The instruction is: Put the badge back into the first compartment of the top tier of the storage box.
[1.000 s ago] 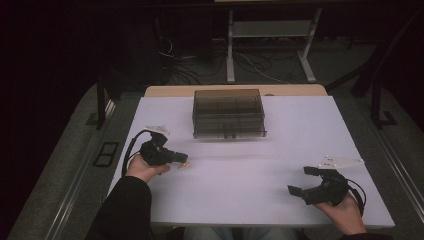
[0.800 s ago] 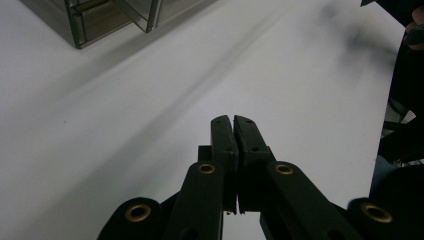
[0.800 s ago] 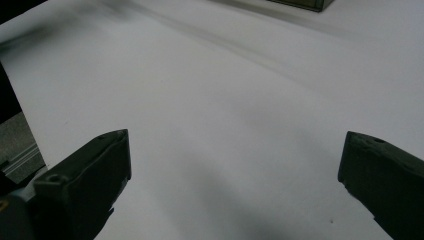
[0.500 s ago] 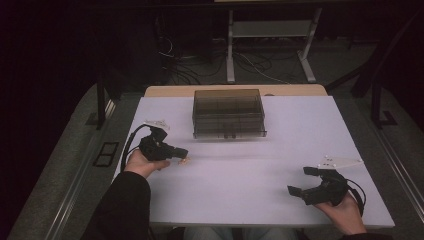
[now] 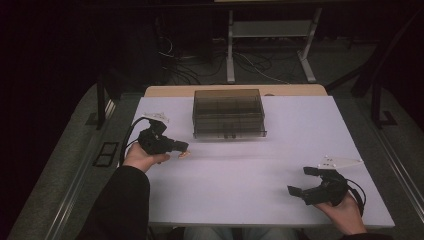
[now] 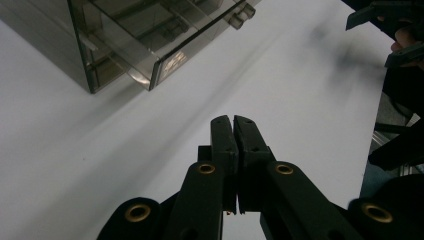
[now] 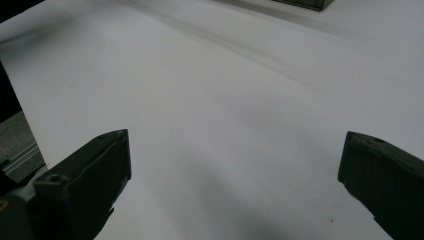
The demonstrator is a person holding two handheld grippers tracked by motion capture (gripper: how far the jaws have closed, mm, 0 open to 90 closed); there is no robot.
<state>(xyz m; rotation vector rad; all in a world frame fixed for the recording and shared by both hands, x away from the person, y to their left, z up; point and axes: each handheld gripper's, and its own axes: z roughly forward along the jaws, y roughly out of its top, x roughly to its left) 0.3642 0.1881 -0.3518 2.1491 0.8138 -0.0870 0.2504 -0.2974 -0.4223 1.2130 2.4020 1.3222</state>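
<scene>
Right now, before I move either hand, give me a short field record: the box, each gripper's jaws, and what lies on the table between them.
box: smoky clear plastic compartment box, lid shut, at the far middle of the white table
left gripper: jaws pressed together, near the box's front left corner, apart from it
small object: a pale orange thing at the left jaw tips; too small to identify or tell if held
right gripper: jaws wide apart, nothing between them, near the table's near right edge
</scene>
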